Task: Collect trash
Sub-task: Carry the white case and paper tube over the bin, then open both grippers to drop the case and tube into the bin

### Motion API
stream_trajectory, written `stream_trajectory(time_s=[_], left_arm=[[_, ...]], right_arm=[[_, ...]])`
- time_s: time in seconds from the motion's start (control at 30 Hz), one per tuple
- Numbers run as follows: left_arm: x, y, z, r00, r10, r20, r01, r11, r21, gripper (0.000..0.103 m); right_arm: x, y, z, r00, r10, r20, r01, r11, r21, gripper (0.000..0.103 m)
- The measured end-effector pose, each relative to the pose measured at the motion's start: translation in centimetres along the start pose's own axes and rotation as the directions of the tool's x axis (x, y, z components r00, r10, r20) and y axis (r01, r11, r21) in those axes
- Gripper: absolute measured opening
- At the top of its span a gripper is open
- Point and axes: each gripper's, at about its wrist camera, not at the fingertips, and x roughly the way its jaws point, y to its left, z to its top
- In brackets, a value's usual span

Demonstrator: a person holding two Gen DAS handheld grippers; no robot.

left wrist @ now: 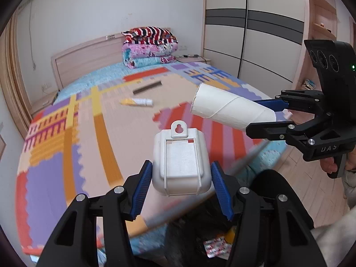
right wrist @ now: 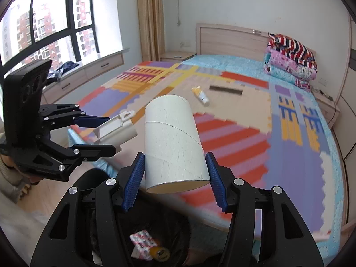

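My left gripper (left wrist: 181, 176) is shut on a white plastic holder (left wrist: 181, 162), held above a black trash bag (left wrist: 200, 233); it also shows in the right wrist view (right wrist: 111, 133) with the holder (right wrist: 118, 131). My right gripper (right wrist: 174, 175) is shut on a white cardboard tube (right wrist: 172, 142), also above the black bag (right wrist: 160, 227); in the left wrist view this gripper (left wrist: 267, 116) holds the tube (left wrist: 231, 110) at the right. A yellow-and-white tube (left wrist: 136, 102) (right wrist: 201, 95) and a dark strip (left wrist: 147, 87) (right wrist: 225, 89) lie on the bed.
The bed's colourful foam mat (left wrist: 89, 133) (right wrist: 244, 133) fills the middle. Folded quilts (left wrist: 149, 46) (right wrist: 289, 57) sit by the headboard. The bag holds a red-and-white blister pack (right wrist: 142, 240) and a tape roll (right wrist: 159, 253). A wardrobe (left wrist: 255, 22) stands right, a window (right wrist: 44, 22) left.
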Motion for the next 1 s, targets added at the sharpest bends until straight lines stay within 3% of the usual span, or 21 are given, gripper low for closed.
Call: stream_trajectory(time_s=[0.4, 1.0], left_arm=[[-0.4, -2.1, -6.5, 0.994, -0.073, -0.080, 0.069, 0.996, -0.049, 0.053], [6.1, -2.7, -12.7, 0.941, -0.141, -0.306, 0.118, 0.989, -0.094, 0.053]], right_arm=[[0.7, 2.8, -6.9, 0.992, 0.069, -0.105, -0.064, 0.997, 0.053, 0.055], [4.6, 3.6, -13.5, 0.955, 0.127, -0.267, -0.094, 0.987, 0.134, 0.053]])
